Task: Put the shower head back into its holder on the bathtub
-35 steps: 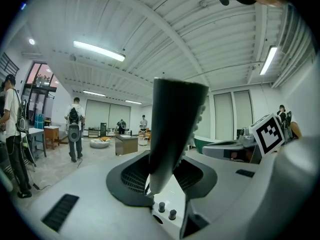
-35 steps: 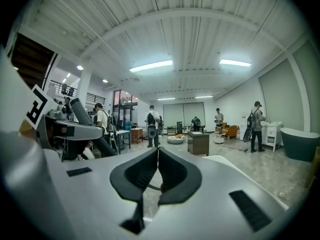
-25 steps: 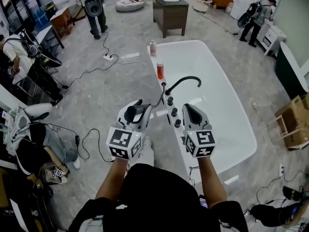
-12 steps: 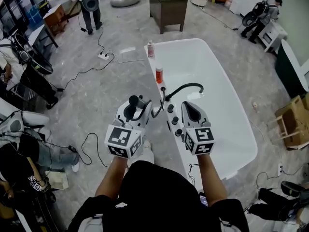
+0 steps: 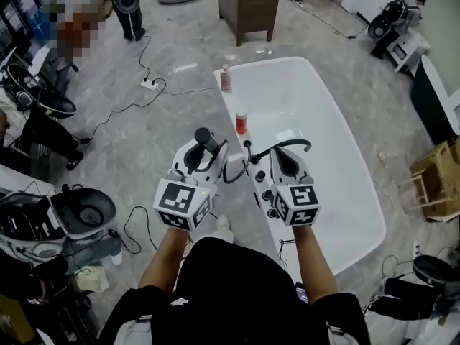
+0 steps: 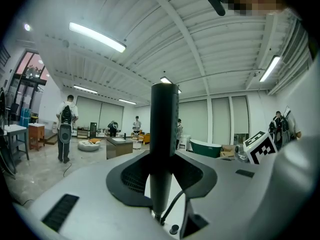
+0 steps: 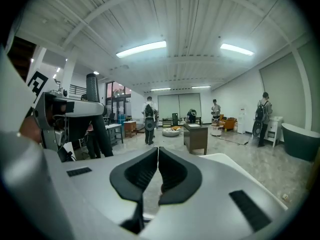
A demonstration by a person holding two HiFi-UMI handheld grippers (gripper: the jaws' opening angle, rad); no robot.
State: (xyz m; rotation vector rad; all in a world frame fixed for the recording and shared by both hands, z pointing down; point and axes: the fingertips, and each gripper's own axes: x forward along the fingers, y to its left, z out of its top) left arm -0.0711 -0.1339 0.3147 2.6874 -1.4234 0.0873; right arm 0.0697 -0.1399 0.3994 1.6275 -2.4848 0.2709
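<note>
White tub (image 5: 327, 106) ahead, w/ 2 bottles on its left rim: red bottle (image 5: 241, 123) nearer, pink bottle (image 5: 226, 79) at far corner. Dark spout (image 5: 289, 146) arcing over tub's inside, knobs (image 5: 259, 180) in a row on same rim. Both arms stretched fwd, side by side, grippers about level, marker cubes facing back toward head camera. L gripper (image 5: 205, 157) over floor just beside tub's left rim, jaws partway open and clamped on shower head (image 6: 164, 134) around mid handle. R gripper (image 5: 285, 160) above rim by knobs, jaws closed tip to tip, nothing btwn them. Shower head thus off the tub, held in L gripper, near spout and knobs but apart from them. Long axis of shower head upright, crossing jaws at right angle: top end poking above L gripper, lower end below, w/ hose (image 5: 236, 175) leaving it and curving across to rim by spout's base. Which way spray face points: can't tell. Holder on tub: can't make out.
</note>
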